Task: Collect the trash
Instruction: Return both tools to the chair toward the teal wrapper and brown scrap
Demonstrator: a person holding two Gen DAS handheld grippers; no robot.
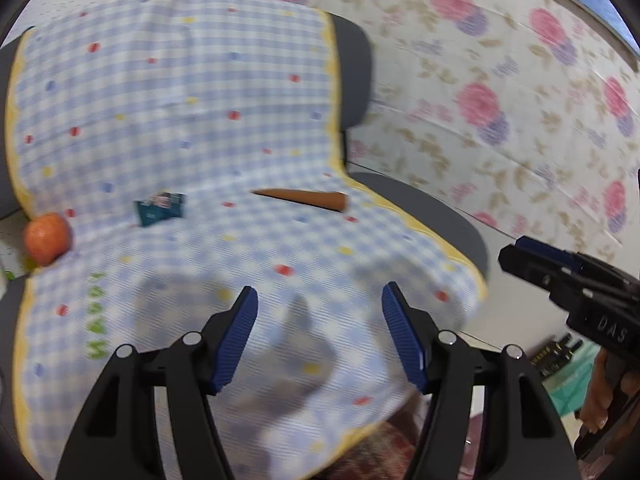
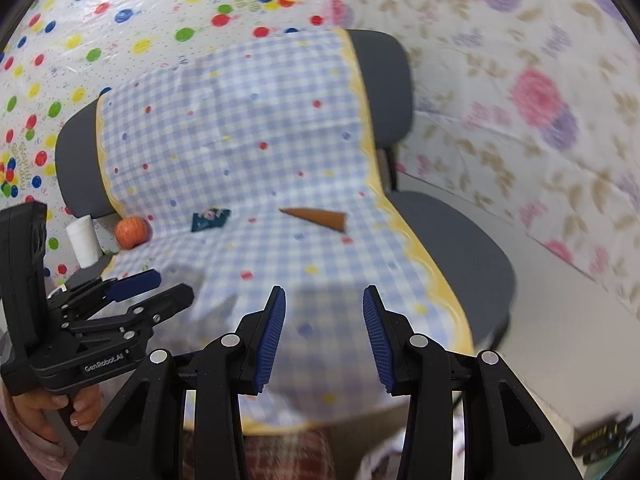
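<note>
The left hand-held gripper (image 1: 319, 336) hovers over the checked cloth (image 1: 192, 128) on a grey chair (image 2: 452, 236), jaws wide apart and empty. The right hand-held gripper (image 2: 324, 334) is likewise spread, holding nothing. Ahead of both lie a teal wrapper (image 1: 160, 208), a brown paper cone (image 1: 308, 199) to its right, and an apple (image 1: 47, 238) far left beside a white cup (image 2: 85, 242).
</note>
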